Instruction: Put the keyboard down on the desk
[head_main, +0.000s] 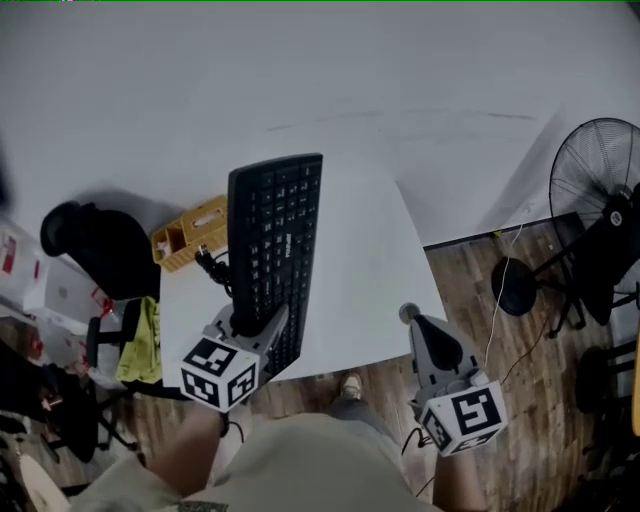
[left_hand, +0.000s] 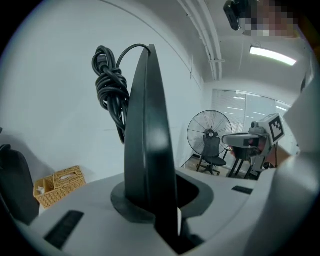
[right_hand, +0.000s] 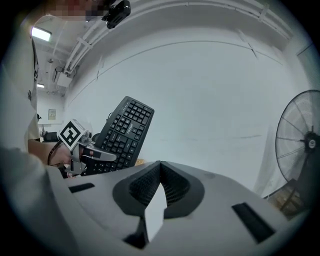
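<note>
- Head view: my left hand-held gripper (head_main: 256, 326) clamps the near end of the keyboard (head_main: 275, 250), which is lifted above the worktop's (head_main: 370, 270) left side, long axis running away from me.
- Right hand-held gripper (head_main: 409, 314) is closed and empty, off the near-right corner.

I counted one black keyboard (head_main: 275, 250), and it stood between the jaws of the left tongs (head_main: 252, 325). The tongs were two in all, with the right tongs (head_main: 410, 316) as the second. There was one white table (head_main: 365, 280) ahead of them. Beyond the left tongs there was one wicker basket (head_main: 190, 232) and one coiled cable (left_hand: 107, 80). The black chairs were two: a chair (head_main: 95, 250) left of the left tongs and a chair (head_main: 612, 235) right of the right tongs. Near the right tongs stood one fan (head_main: 595, 165).
</note>
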